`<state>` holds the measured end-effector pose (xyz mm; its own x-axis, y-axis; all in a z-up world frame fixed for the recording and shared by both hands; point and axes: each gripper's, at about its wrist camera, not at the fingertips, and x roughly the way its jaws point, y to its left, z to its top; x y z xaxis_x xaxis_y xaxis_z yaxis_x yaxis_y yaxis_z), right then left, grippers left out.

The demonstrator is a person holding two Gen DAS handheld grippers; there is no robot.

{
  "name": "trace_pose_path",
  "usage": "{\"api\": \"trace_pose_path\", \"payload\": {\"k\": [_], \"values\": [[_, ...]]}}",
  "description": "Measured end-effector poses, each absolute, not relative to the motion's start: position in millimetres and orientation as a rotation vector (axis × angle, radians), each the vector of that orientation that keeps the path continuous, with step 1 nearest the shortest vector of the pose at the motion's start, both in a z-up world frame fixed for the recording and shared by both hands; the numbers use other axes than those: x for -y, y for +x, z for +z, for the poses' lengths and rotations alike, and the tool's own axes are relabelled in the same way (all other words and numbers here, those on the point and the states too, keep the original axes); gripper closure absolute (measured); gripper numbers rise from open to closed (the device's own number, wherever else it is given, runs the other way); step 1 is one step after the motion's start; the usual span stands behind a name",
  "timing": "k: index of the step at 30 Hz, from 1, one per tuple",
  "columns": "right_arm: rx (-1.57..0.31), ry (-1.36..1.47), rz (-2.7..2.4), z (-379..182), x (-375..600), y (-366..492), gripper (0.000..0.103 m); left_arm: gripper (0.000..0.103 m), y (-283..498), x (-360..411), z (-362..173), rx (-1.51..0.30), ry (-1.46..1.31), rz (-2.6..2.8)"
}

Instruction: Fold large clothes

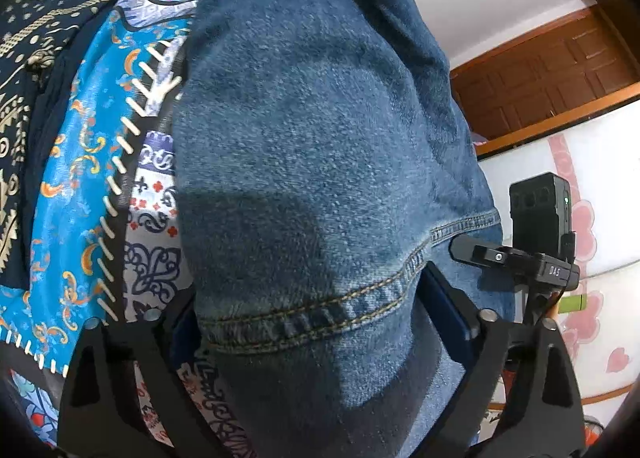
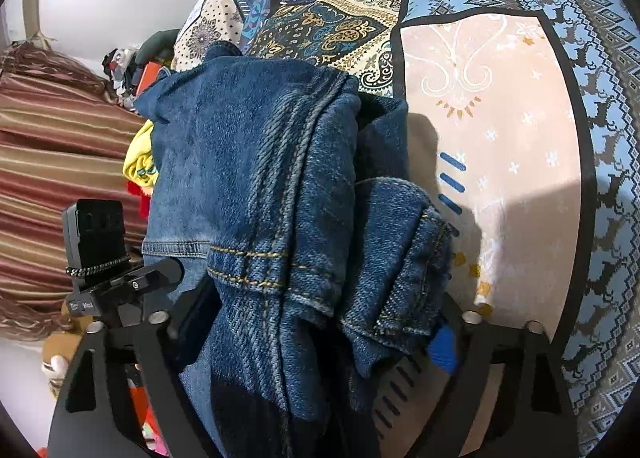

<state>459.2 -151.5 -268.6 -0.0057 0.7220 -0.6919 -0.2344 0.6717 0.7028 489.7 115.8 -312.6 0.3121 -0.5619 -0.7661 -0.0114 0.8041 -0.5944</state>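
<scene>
Patchwork bedspread (image 2: pixel 492 106) in blues, beige and paisley is covering the bed beneath me, and everything else I am placing against the jeans (image 1: pixel 320 162) lying on it. White wall and a brown wooden door (image 1: pixel 548 70) are showing beyond the jeans in the left wrist view; a striped red-brown curtain (image 2: pixel 60 162) and a heap of yellow and red clothes (image 2: pixel 140 166) are sitting just beside the jeans in the right wrist view.

I am holding my left hand-held gripper (image 1: pixel 312 334) with its jaws standing wide on either side of a jeans leg near its stitched hem; the denim is filling the gap between them, but I cannot tell whether the pads are pressing on it.

I am holding my right hand-held gripper (image 2: pixel 312 334) the same way around a bunched part of the jeans, where seams and a folded hem are piling up. Its jaws are apart, with the blue pad (image 2: pixel 442 346) on the right side of the view showing just beside the cloth. Whether that side is biting the denim I cannot tell.
</scene>
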Motion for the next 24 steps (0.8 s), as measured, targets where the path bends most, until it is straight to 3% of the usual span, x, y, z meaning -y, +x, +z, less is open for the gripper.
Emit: {"api": "trace_pose_path", "payload": {"k": [6,8,12,18,24], "values": [[-1.324,0.456,0.76,-245.6,150.8,447.1,0.052,0.04,472.8,-118.5,-291.1,-1.15,-0.543,-0.387],[-1.305,0.485,0.788,-232.8,149.6,443.0,0.067,0.047,465.8,-115.6,-278.5,-1.134,-0.515,-0.393],[-1.232,0.413,0.786,-193.0,139.4,428.1,0.069,0.055,453.4,-114.1,-245.6,-1.075,-0.49,-0.425],[-1.166,0.395,0.794,-149.2,129.0,408.7,0.07,0.057,432.7,-137.9,-204.8,-1.004,-0.523,-0.432],[-1.257,0.315,0.732,-178.2,101.8,415.4,0.058,0.057,438.0,-162.4,-244.6,-1.11,-0.575,-0.378]]}}
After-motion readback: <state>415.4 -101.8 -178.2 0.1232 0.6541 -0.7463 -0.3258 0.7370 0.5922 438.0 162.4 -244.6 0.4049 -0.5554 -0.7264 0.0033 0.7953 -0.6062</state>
